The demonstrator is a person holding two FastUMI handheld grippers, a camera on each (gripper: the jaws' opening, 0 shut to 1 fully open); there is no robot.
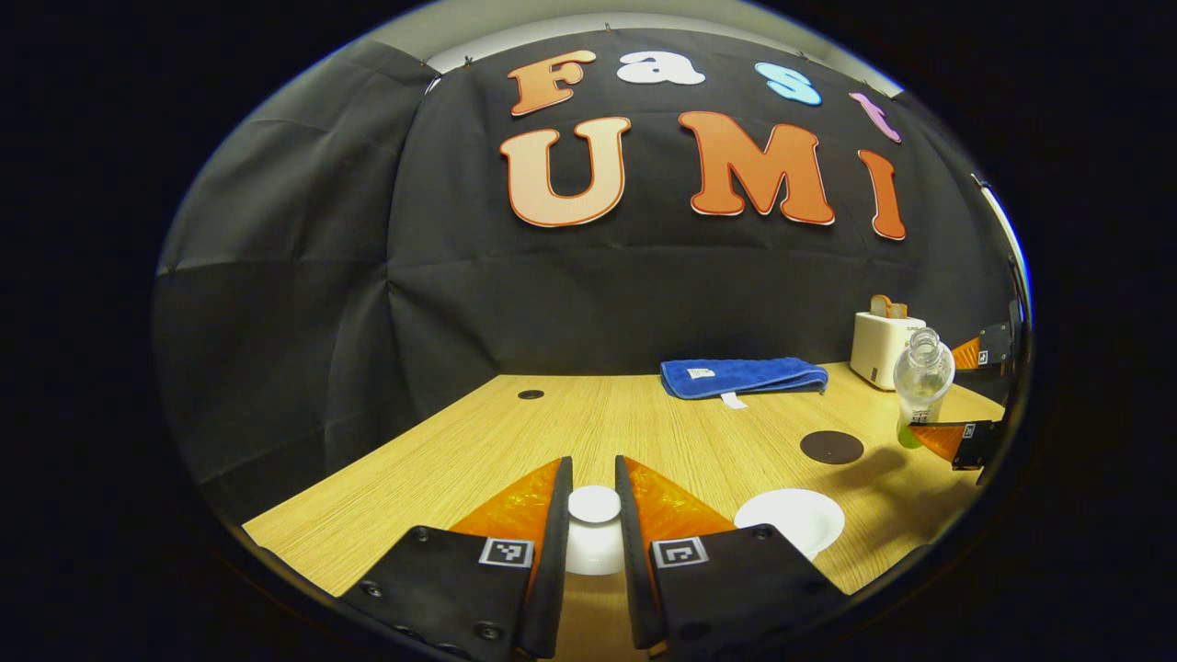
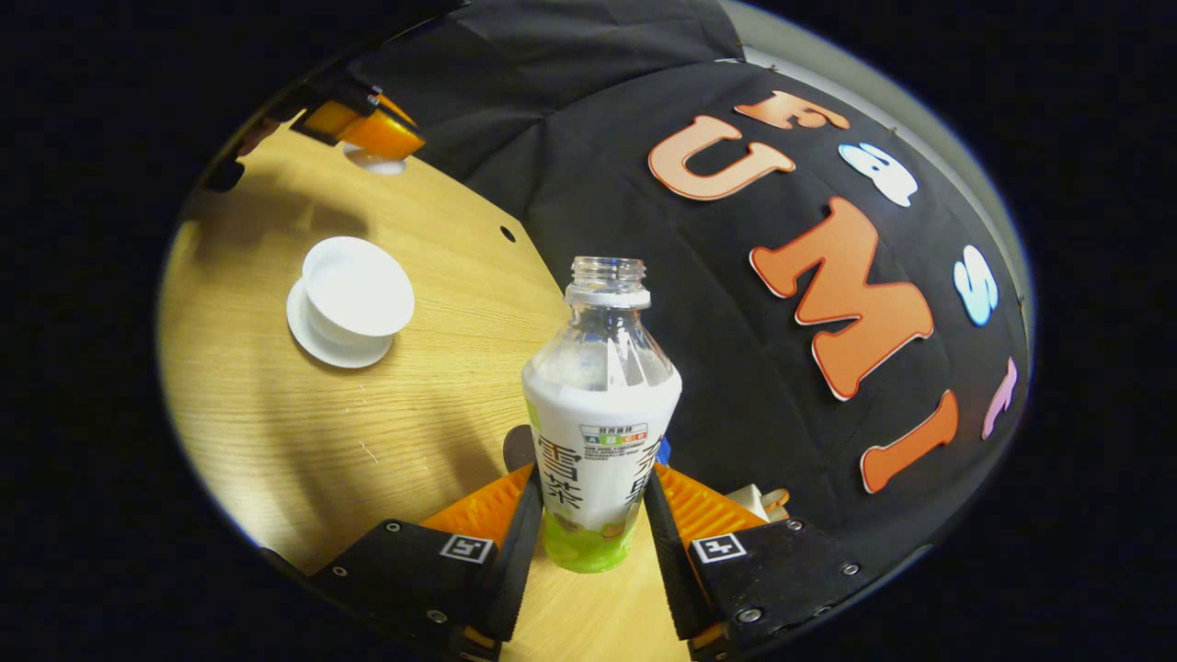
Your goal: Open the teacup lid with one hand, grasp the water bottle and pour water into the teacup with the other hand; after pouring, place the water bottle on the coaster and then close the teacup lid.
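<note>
Lid (image 1: 593,504) sat pinched between the left gripper (image 1: 593,515) fingers in the left gripper view, lifted off, with the coaster (image 1: 831,447) bare on the table (image 1: 460,450).

In the right gripper view the right gripper (image 2: 588,524) clamped the uncapped water bottle (image 2: 599,414), tilted near the open teacup (image 2: 357,287) on its saucer (image 2: 331,348). Pouring looked in hand; next, the mouth needed bringing over the cup.

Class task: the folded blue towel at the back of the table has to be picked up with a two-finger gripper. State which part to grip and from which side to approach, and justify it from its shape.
Grip the blue towel at its rounded folded edge on the right end, probably coming in low from that side. It lies flat on the table in stacked layers, so the fold gives one thick lip to pinch; the other end looks looser and might splay.
</note>
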